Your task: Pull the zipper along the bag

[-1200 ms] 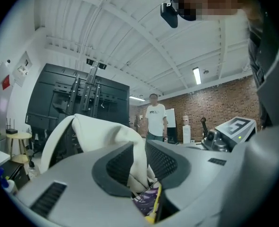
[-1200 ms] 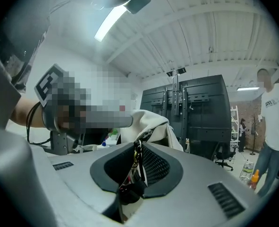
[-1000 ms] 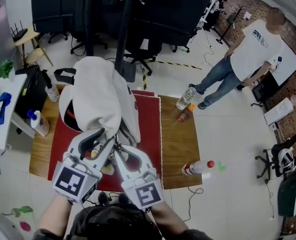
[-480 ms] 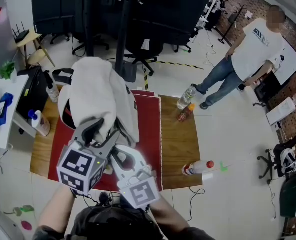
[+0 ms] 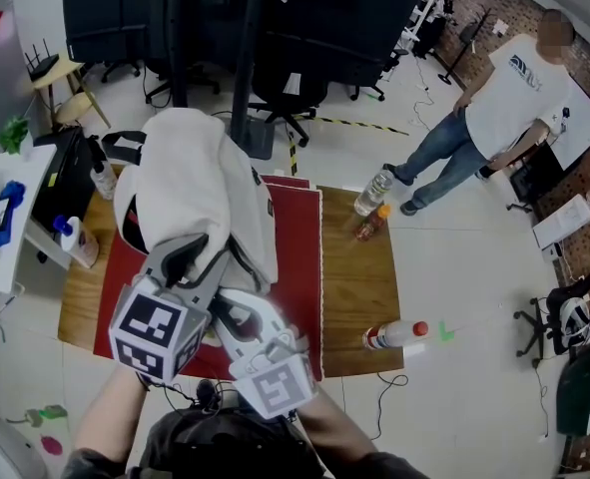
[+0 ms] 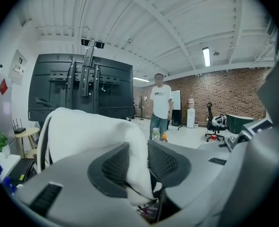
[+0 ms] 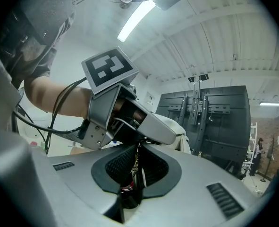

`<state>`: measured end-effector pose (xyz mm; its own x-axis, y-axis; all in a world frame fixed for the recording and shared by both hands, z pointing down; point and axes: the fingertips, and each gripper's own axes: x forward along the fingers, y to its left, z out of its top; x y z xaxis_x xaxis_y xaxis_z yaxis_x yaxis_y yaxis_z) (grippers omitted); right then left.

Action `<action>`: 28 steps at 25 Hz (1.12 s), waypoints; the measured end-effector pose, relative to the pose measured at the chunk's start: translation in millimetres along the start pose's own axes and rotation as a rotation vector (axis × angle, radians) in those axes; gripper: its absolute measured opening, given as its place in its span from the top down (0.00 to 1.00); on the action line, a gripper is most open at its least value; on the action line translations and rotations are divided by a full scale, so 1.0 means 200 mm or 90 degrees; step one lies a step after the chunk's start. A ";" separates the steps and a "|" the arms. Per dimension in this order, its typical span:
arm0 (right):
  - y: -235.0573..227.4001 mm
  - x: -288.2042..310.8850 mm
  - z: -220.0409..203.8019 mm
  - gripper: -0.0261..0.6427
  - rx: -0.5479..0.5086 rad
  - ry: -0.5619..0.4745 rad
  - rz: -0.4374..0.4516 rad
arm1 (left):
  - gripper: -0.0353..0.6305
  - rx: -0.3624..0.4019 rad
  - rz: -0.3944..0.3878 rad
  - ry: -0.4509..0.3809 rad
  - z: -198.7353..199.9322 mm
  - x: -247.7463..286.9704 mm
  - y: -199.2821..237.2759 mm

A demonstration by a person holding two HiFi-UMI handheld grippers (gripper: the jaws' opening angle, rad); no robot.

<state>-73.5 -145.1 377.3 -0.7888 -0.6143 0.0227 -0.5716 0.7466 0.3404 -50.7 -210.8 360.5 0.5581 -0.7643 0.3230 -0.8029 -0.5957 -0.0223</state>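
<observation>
A white bag (image 5: 190, 183) stands on the red mat (image 5: 296, 257). My left gripper (image 5: 213, 255) reaches up to its lower front edge. In the left gripper view a fold of the white bag fabric (image 6: 137, 174) is pinched between the jaws of the left gripper (image 6: 138, 161), which have just been closing. My right gripper (image 5: 227, 307) sits just below and right of it. In the right gripper view the right gripper (image 7: 137, 171) is shut on the thin metal zipper pull (image 7: 135, 163) after closing a little further. The left gripper's body (image 7: 130, 119) is right behind it.
A person (image 5: 489, 108) stands at the back right on the floor. Bottles (image 5: 372, 196) stand on the wooden table (image 5: 359, 287), and one bottle (image 5: 394, 334) lies near its front edge. A spray bottle (image 5: 75, 242) is at the left. Black chairs (image 5: 285, 98) stand behind the bag.
The left gripper has shifted a little towards the bag's lower edge, and its jaws have closed onto the white fabric. The right gripper has rolled slightly while staying in place.
</observation>
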 end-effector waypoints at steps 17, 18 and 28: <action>-0.03 0.02 -0.03 0.89 0.010 -0.001 -0.010 | 0.85 -0.099 -0.061 -0.095 0.11 -0.06 0.03; -0.04 0.02 -0.04 0.89 0.013 0.000 -0.015 | 0.85 -0.101 -0.063 -0.097 0.12 -0.05 0.03; -0.07 0.00 -0.04 0.90 0.029 0.006 -0.054 | 0.86 -0.120 -0.089 -0.125 0.18 -0.07 0.00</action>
<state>-63.5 -157.6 380.5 -0.7353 -0.6778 0.0052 -0.6458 0.7028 0.2984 -51.8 -209.2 322.4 0.6807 -0.7225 0.1209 -0.7303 -0.6561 0.1905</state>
